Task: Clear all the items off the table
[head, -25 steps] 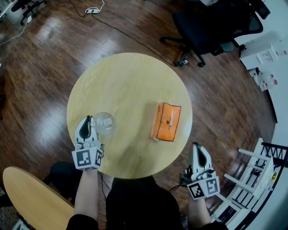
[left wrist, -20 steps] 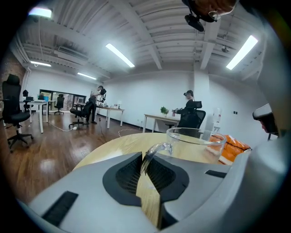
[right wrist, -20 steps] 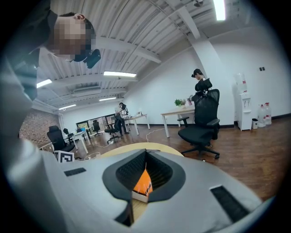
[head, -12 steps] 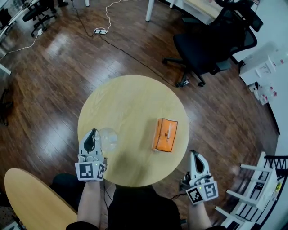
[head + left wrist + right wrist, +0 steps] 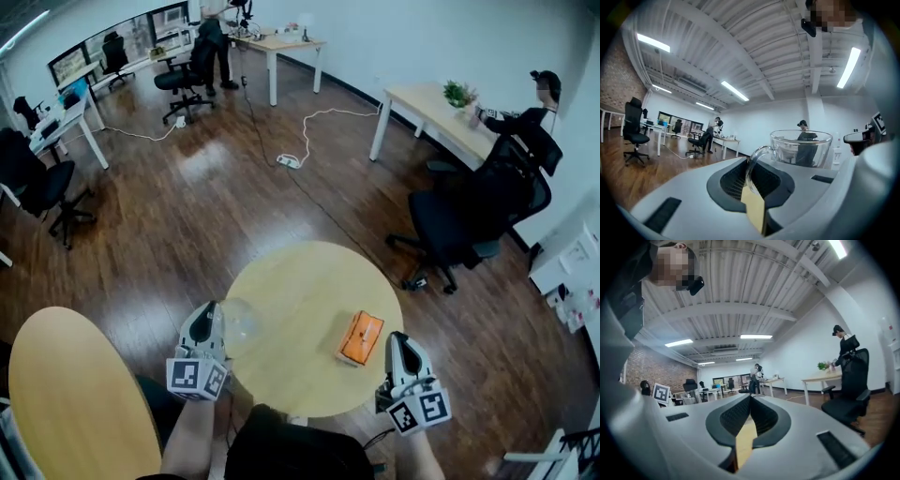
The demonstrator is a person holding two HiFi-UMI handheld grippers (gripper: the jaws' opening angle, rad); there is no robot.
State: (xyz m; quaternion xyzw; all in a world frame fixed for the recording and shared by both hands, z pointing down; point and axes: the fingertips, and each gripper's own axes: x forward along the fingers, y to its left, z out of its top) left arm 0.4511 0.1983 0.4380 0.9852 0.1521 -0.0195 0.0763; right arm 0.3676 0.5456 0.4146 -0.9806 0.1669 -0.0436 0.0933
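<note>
One glass mug [image 5: 236, 322] — handle clamped in left gripper [image 5: 208, 317] (at table [image 5: 300, 281] edge) | right gripper [image 5: 399, 341] — closed, empty | orange box [image 5: 361, 338] lying on table

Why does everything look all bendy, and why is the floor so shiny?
Head view: the wide lens curves the room, and light glares white on the wooden floor. Left gripper view: dark rounded corners, a ceiling light glowing plain white, the glass cup see-through. Right gripper view: same bent edges.
</note>
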